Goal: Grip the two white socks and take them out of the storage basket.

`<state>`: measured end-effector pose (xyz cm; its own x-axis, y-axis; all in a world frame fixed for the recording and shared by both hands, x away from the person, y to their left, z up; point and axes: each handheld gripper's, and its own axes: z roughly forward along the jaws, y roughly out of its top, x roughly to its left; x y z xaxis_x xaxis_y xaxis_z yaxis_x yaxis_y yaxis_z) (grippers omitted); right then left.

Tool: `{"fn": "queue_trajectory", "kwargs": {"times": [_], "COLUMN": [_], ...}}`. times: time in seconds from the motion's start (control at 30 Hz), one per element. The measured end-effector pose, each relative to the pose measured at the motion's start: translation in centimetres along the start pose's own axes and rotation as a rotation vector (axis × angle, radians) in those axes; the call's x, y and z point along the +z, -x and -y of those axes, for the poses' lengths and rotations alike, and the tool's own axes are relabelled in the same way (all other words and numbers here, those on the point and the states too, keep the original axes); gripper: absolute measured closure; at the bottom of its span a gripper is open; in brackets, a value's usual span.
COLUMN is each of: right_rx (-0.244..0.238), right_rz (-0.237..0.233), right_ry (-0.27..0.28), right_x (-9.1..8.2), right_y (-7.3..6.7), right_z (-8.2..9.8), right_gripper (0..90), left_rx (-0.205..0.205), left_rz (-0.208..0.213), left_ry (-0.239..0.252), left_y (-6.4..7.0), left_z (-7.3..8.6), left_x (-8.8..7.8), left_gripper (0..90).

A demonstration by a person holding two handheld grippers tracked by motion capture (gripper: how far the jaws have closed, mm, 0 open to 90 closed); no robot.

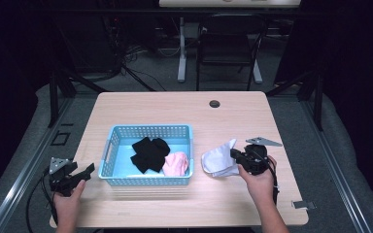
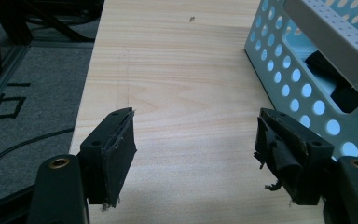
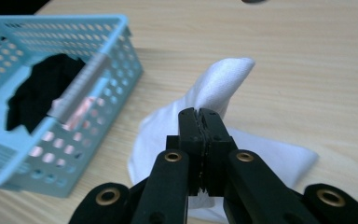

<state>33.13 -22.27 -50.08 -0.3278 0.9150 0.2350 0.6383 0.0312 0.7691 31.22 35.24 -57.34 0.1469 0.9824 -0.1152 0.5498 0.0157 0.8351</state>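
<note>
A light blue perforated basket (image 1: 111,145) stands mid-table; inside lie a black garment (image 1: 148,153) and a pink one (image 1: 176,163). Right of the basket a white cloth (image 1: 217,159) lies bunched on the wood. My right gripper (image 1: 235,154) is shut on that white cloth (image 3: 214,88), its jaws pressed together (image 3: 199,114) with the fabric peaking up beyond them. Left of the basket, at the table's front left, my left gripper (image 1: 88,170) stands open. In the left gripper view its jaws (image 2: 193,140) spread wide over bare wood, the basket wall (image 2: 289,79) just to the right.
The wooden table (image 1: 184,111) has a dark grommet hole (image 1: 214,104) near its far edge. A grey floor and cables lie off the left side (image 2: 23,93). Dark stands and desk legs (image 1: 182,53) rise behind the table.
</note>
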Motion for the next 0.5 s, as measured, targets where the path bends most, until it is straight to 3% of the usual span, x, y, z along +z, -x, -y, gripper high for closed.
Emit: {"fn": "queue_trajectory", "kwargs": {"times": [0.37, 0.5], "right_rx": [0.047, 0.095], "right_rz": [0.124, 0.129], "right_ry": [-0.096, -0.111], "right_x": [1.7, 2.0], "right_y": [3.6, 4.6], "right_z": [2.8, 3.3], "right_gripper": [88.6, 88.4], "left_rx": [0.0, 0.0], "left_rz": [-0.002, -0.003], "left_ry": [0.0, 0.0], "left_y": [0.0, 0.0], "left_z": [0.0, 0.0], "left_x": [0.0, 0.0], "left_gripper": [28.5, 28.5]}}
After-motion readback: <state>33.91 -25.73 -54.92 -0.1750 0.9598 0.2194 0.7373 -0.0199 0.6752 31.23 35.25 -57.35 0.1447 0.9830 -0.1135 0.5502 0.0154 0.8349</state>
